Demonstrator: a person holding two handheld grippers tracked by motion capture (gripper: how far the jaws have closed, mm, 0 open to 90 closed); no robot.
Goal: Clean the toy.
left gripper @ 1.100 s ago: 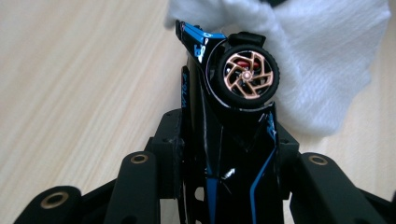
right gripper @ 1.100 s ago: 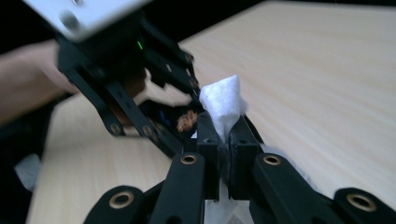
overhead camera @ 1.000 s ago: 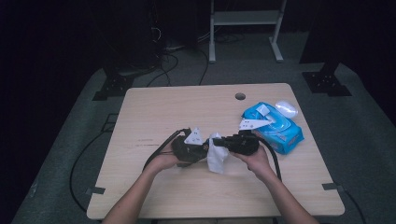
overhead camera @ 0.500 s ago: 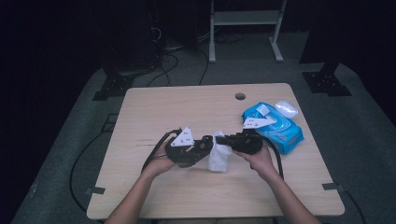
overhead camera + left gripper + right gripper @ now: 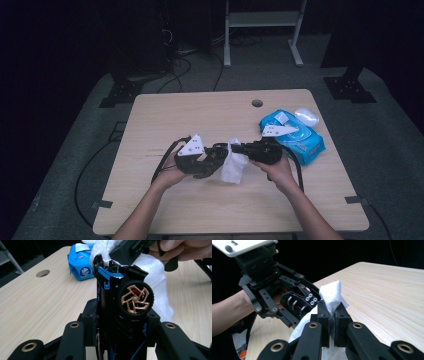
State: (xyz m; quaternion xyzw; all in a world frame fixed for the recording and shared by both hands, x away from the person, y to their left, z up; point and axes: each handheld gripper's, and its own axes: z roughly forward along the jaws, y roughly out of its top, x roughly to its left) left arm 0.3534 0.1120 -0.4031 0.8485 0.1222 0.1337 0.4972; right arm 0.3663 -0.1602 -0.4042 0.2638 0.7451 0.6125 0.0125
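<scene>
High view, pale wood-grain table [image 5: 165, 125], left gripper [image 5: 120, 322] clamped on glossy black-and-blue toy car [image 5: 117, 290] with bronze spoked wheel, right gripper [image 5: 331, 320] pinched together on soft crinkled white wipe [image 5: 332, 296] pressed against the car mid-table, blue wipes pack [image 5: 295, 137] near right edge, bare tabletop left and front.

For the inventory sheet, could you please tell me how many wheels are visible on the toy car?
2: one gold-spoked wheel faces the left gripper view's camera, and another wheel shows edge-on at the toy car's upper left. Others may be hidden.
</scene>
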